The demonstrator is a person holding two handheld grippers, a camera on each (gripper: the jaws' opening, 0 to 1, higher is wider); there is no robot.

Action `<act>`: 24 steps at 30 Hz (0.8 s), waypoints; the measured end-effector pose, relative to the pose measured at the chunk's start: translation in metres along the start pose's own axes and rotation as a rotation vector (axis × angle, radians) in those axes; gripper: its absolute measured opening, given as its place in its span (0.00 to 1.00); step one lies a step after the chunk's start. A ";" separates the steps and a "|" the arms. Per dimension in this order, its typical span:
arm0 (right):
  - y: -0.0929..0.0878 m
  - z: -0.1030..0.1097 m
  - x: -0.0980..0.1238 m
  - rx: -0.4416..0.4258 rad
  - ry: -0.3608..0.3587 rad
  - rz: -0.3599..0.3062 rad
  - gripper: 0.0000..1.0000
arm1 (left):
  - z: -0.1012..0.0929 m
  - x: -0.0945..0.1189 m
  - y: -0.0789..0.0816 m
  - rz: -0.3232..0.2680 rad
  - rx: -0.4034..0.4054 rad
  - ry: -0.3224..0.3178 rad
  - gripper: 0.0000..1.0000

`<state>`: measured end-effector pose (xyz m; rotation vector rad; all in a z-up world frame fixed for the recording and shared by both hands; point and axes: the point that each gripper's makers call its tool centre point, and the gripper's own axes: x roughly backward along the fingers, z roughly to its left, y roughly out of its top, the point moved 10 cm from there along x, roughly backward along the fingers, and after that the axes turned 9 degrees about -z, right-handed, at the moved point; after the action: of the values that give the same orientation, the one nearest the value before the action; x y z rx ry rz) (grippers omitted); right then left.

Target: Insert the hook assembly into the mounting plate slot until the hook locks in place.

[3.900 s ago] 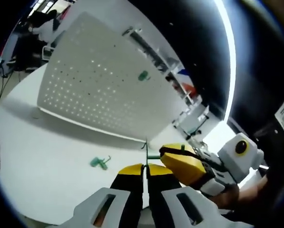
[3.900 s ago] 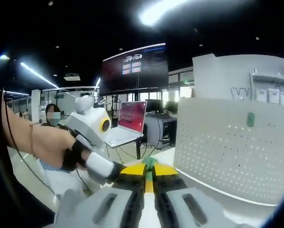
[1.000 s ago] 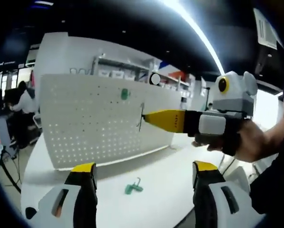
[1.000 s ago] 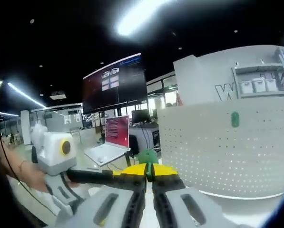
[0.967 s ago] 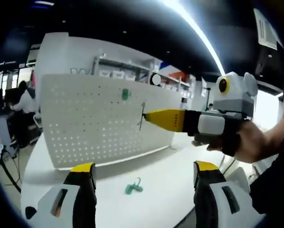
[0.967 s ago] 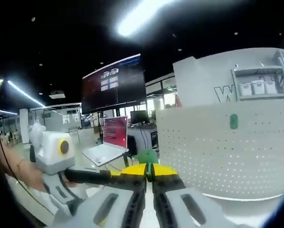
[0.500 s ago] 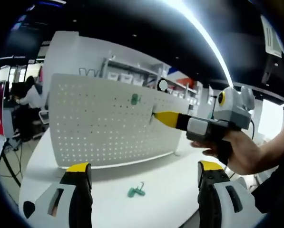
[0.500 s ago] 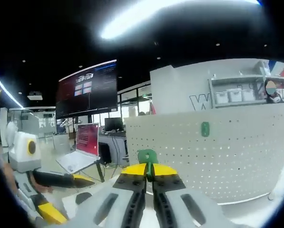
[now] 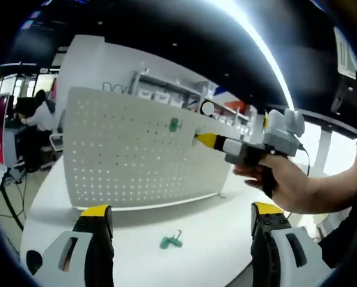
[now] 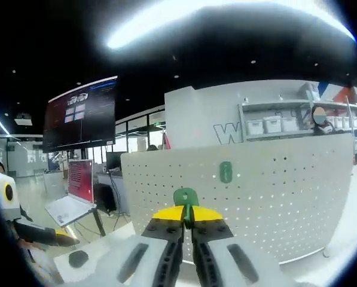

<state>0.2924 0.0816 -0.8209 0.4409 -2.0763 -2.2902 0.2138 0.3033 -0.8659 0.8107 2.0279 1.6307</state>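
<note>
- The right gripper (image 10: 187, 222) has its jaws pressed together on the green hook assembly (image 10: 186, 197), whose head stands up past the jaw tips.
- Seen from the left gripper view, the right gripper (image 9: 203, 140) is held level with its tip at the face of the white mounting plate (image 9: 130, 155); actual contact cannot be determined.
- The level, head-on hold appears intended to drive the hook straight into a slot.
- A second green hook (image 9: 174, 125) is already seated high on the mounting plate, just beside the gripper tip.
- A third green hook (image 9: 171, 241) lies loose on the white table (image 9: 208, 239), in front of the plate.
- The left gripper (image 9: 181, 230) hangs back with jaws spread wide and empty, probably so that plate and hooks remain in sight.
</note>
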 end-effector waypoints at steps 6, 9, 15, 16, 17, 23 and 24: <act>0.000 -0.021 -0.017 0.034 -0.049 -0.006 0.00 | 0.002 -0.003 0.002 -0.004 0.002 -0.005 1.00; -0.003 -0.030 -0.025 0.045 -0.068 0.000 0.00 | 0.004 -0.004 0.003 -0.001 -0.001 -0.006 1.00; -0.006 -0.049 -0.033 0.048 -0.125 -0.002 0.00 | 0.010 -0.005 0.005 0.018 0.001 0.000 1.00; -0.007 -0.051 -0.034 0.048 -0.132 -0.002 0.00 | 0.012 -0.006 0.007 0.016 0.001 0.001 1.00; -0.007 -0.054 -0.036 0.044 -0.140 -0.004 0.00 | 0.013 -0.006 0.009 0.014 0.002 0.002 1.00; -0.004 -0.064 -0.045 0.059 -0.163 -0.024 0.00 | 0.017 -0.009 0.012 0.013 -0.008 0.009 0.99; -0.004 -0.065 -0.047 0.060 -0.163 -0.026 0.00 | 0.019 -0.010 0.012 0.014 -0.007 0.011 0.99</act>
<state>0.3530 0.0284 -0.8206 0.2940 -2.2304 -2.3576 0.2354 0.3119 -0.8587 0.8171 2.0269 1.6522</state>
